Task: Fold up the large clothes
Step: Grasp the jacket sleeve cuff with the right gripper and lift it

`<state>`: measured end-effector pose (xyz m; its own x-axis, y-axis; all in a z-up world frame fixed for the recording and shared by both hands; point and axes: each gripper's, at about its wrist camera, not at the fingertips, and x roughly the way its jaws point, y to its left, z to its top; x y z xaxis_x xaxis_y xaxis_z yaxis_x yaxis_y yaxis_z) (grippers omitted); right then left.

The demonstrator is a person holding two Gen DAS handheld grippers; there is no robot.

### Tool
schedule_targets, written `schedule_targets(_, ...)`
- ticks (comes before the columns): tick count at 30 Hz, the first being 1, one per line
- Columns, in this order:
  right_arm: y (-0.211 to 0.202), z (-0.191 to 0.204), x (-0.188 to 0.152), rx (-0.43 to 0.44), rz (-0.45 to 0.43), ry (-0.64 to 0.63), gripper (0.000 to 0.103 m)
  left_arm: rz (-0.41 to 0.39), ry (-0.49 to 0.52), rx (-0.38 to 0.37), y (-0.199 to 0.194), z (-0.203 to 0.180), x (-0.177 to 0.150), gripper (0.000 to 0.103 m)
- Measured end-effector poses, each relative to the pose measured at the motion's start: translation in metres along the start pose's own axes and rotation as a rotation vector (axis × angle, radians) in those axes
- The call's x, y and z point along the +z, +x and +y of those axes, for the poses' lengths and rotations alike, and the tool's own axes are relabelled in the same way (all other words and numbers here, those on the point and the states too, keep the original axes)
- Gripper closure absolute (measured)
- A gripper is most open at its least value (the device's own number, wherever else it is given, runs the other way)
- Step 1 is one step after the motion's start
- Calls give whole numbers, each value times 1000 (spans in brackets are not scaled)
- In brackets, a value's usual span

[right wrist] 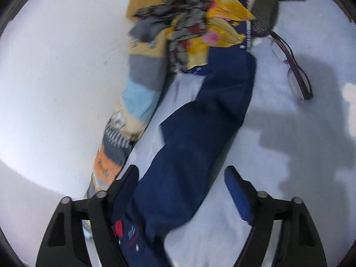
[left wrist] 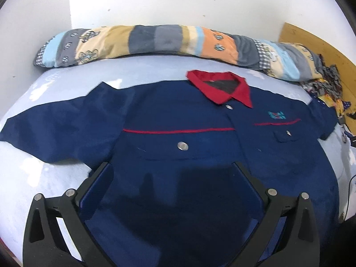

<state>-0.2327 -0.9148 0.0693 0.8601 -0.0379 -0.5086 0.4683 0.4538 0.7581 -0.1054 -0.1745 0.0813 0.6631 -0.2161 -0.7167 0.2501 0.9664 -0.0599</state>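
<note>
1. The shirt [left wrist: 178, 115] lies front-up and spread flat on the bed [left wrist: 33, 178], red collar [left wrist: 222, 89] toward the wall. I read that layout as the starting position for folding: both sleeves out and the front smooth.

2. My left gripper [left wrist: 173, 171] hangs over the lower front of the shirt with its jaws spread wide and nothing between the pads. It is released, placed where it can take the hem or the side edge.

3. My right gripper [right wrist: 181, 178] looks along the shirt's sleeve [right wrist: 211, 111], which runs out toward the pile of clothes [right wrist: 195, 22]. Its jaws stand apart on either side of the cloth and the pads are not pressing on it, so it holds nothing. I judge it is lined up to pinch that sleeve for the first fold inward.

4. The long pillow [left wrist: 166, 42] sits along the wall, well clear of the shirt's body. The glasses [right wrist: 296, 71] lie on the sheet beside the sleeve, and I would keep the fold away from them.
</note>
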Motion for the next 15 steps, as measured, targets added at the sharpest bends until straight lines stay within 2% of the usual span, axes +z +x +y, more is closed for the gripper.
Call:
schedule_targets(2,22,-5,16,-53,12,-9,42,8,-40,-9,6,9,2,0)
schedule_targets(4,43,-17,32,-94,25,1,48,29,-65,-24,11,15,3,0)
schedule_targets(6,57,-27,45,-150,18,10,49,35,-72,-17,14,18,3,0)
schedule_targets(9,74,-40,65,-296,-16,7,49,26,-54,-9,15,15,4,0)
schedule_targets(13,95,-51,84,-335,-24,-11,50,11,-16,-3,18,8,5,0)
schedule_targets(15,105,-53,93,-318,-43,-28,59,8,-10,-11,19,7,5,0)
